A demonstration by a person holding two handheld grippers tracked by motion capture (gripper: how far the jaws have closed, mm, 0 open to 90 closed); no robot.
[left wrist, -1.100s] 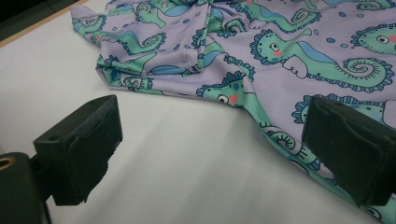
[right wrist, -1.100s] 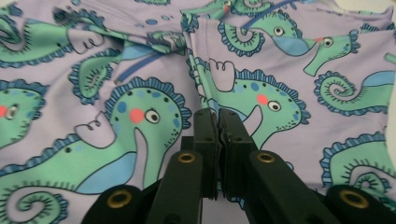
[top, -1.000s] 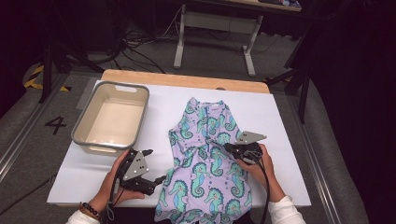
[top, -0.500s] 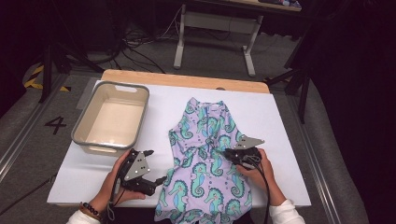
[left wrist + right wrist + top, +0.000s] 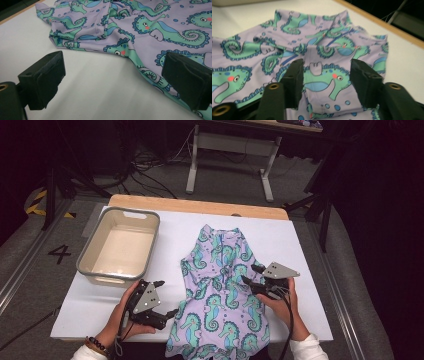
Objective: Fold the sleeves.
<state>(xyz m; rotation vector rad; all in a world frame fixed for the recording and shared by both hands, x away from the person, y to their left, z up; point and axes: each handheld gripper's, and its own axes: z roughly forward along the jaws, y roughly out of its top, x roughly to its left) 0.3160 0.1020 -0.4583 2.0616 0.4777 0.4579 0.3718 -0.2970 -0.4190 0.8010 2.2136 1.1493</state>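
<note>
Two grippers low over garment (image 5: 220, 295), left gripper (image 5: 162, 298) spread, right gripper (image 5: 254, 275) just opening, seemingly released.

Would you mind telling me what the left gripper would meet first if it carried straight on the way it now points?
Most likely the seahorse-print garment: the left gripper stands open over bare white table, and the cloth's edge lies just ahead of it, though depth is hard to judge.

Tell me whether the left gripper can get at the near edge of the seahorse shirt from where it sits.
Probably yes: the left gripper is open beside the shirt, whose edge lies flat on the white table with nothing between.
</note>
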